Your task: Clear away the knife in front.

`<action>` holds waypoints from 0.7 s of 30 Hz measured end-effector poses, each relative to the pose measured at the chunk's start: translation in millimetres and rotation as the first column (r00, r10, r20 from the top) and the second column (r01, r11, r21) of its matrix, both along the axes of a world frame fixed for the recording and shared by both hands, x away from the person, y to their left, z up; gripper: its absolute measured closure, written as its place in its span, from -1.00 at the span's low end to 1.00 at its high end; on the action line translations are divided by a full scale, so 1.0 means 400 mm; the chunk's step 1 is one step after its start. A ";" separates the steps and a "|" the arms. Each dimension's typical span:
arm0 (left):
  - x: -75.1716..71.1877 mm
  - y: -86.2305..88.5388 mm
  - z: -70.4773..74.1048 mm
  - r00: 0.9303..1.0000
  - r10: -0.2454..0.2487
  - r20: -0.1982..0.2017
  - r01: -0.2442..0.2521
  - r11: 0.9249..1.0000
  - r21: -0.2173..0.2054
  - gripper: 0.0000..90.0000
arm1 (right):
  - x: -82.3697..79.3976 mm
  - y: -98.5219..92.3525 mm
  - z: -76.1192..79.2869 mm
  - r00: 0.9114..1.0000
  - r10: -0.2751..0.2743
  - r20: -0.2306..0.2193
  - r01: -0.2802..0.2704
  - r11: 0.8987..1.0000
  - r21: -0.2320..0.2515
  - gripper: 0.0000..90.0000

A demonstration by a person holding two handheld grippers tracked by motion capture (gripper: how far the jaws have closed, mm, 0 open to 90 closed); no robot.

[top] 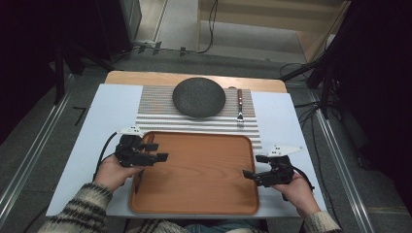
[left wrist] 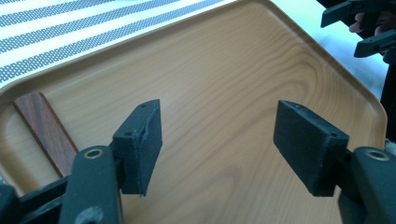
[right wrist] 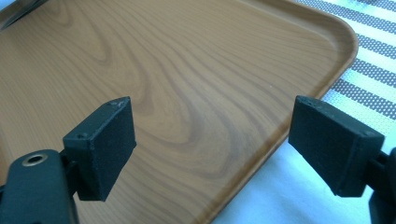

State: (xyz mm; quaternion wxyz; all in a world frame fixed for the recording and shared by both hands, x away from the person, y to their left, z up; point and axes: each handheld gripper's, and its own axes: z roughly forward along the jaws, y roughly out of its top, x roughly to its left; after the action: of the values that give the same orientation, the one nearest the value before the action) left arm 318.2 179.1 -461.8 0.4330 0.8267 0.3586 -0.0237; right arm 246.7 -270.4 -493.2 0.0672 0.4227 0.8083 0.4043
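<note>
A brown wooden tray [top: 194, 194] lies at the near middle of the table. My left gripper [top: 159, 151] hovers over the tray's left part, open, with nothing between its jaws [left wrist: 219, 140]. A dark wooden handle [left wrist: 44, 130] lies flat in the tray by its left rim, just left of that gripper; the rest of the piece is hidden. My right gripper [top: 253, 166] stands open at the tray's right rim, its jaws [right wrist: 212, 144] spanning the rim with bare wood and white table between them. The right gripper [left wrist: 359, 28] also appears far off in the left gripper view.
Beyond the tray lies a striped placemat [top: 155, 104] with a dark round plate [top: 199, 97] on it. A fork with a wooden handle [top: 239, 109] lies to the plate's right. A white sheet [top: 97, 131] covers the table. Cables and stands surround the table.
</note>
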 end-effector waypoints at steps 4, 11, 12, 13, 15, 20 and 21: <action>-0.014 0.009 0.002 1.000 -0.001 0.007 0.001 1.000 0.008 -0.30 | 0.000 -0.001 0.000 1.000 -0.002 -0.001 0.002 1.000 0.001 -0.71; -0.031 0.027 0.005 1.000 0.008 0.026 -0.009 1.000 0.022 -0.30 | 0.000 0.001 0.000 1.000 -0.003 -0.001 0.003 1.000 0.000 -0.71; -0.035 0.036 0.006 1.000 0.012 0.028 -0.013 1.000 0.021 -0.30 | -0.001 0.002 0.001 1.000 0.001 0.000 -0.001 1.000 0.001 -0.71; -0.037 0.039 0.007 1.000 0.016 0.027 -0.016 1.000 0.021 -0.30 | 0.000 0.002 0.000 1.000 0.002 -0.001 -0.002 1.000 -0.001 -0.71; -0.038 0.044 0.007 0.999 0.018 0.029 -0.018 1.000 0.022 -0.30 | 0.000 0.002 0.000 1.000 0.003 -0.001 -0.003 1.000 -0.003 -0.71; -0.037 0.056 0.005 0.999 0.031 0.020 -0.032 0.999 0.012 -0.30 | 0.001 0.001 0.000 1.000 0.001 -0.001 -0.001 1.000 -0.003 -0.71; -0.036 0.057 0.004 0.999 0.030 0.020 -0.031 0.999 0.011 -0.30 | 0.001 0.002 0.000 1.000 0.000 -0.001 0.000 1.000 0.001 -0.71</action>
State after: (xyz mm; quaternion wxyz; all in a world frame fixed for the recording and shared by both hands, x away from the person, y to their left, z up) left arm 303.9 202.0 -460.1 0.4319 0.8238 0.3671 -0.0069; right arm 247.3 -269.8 -493.3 0.0664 0.4229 0.8081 0.4046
